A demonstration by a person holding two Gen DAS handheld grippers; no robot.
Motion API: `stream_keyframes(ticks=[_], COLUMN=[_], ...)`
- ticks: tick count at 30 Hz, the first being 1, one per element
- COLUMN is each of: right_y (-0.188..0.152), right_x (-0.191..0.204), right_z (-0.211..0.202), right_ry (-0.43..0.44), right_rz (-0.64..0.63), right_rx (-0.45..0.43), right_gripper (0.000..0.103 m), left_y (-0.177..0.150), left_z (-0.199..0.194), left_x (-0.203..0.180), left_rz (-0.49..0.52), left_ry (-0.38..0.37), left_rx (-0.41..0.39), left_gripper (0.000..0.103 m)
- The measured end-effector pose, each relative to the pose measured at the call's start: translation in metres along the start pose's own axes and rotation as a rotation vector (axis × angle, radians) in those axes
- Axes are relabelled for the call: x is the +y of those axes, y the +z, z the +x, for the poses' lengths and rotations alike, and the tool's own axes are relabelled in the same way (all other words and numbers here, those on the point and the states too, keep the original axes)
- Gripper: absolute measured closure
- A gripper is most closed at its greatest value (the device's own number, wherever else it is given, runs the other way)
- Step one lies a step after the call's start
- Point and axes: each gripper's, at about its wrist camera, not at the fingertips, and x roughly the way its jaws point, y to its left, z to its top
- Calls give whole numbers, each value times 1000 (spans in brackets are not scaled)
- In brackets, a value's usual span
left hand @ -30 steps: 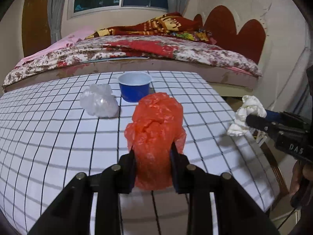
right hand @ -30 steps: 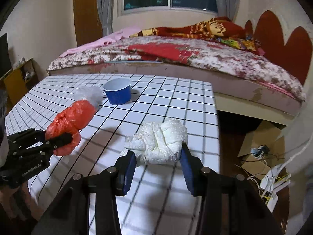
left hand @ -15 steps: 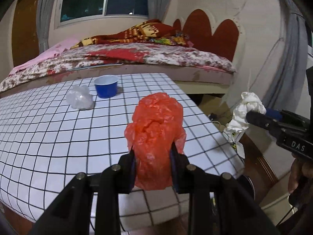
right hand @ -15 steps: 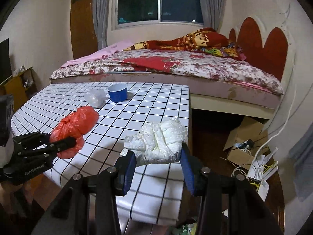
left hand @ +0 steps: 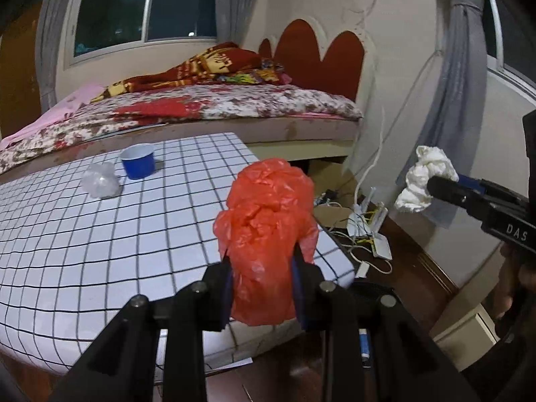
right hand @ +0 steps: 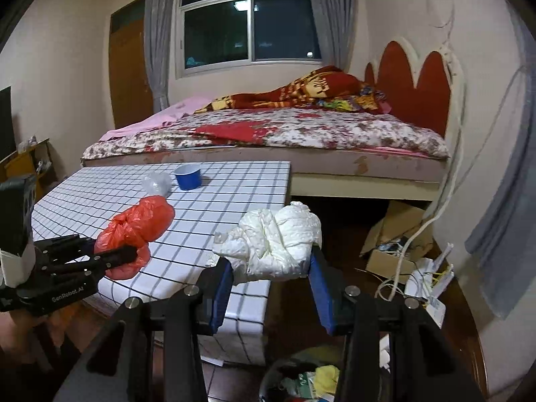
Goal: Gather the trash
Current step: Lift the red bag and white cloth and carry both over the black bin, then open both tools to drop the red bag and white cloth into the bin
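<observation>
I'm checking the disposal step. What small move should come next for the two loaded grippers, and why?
Probably carry the right gripper a little further until its white wad hangs over the bin that shows below it, then release. The left gripper, shut on the orange bag, is still at the table edge.

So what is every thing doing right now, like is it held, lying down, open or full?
left gripper: shut on orange bag
orange bag: crumpled, held off the table
right gripper: shut on white wad
white wad: crumpled, held past the table's edge
clear plastic wad: lying on table
blue cup: upright on table
trash bin: open, holds trash
</observation>
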Motion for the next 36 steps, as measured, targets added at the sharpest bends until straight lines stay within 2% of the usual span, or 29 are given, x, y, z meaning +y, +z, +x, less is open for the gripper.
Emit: stream_keyframes(ticks=[10, 20, 27, 36], right_y=[-46, -78, -113, -160], right_x=[-37, -75, -97, -110], right_z=[-9, -20, -23, -1], right_ry=[-54, -122, -166, -158], right_rz=[65, 135, 168, 177], right_rx=[21, 66, 146, 283], right_gripper=[57, 57, 57, 57], left_y=[-18, -38, -55, -88], left_z=[12, 26, 44, 78], left_x=[-45, -96, -125, -136], left_rz=[36, 85, 127, 119], left_ry=[-72, -148, -207, -224], left_rx=[47, 105, 162, 268], left_gripper=[73, 73, 73, 73])
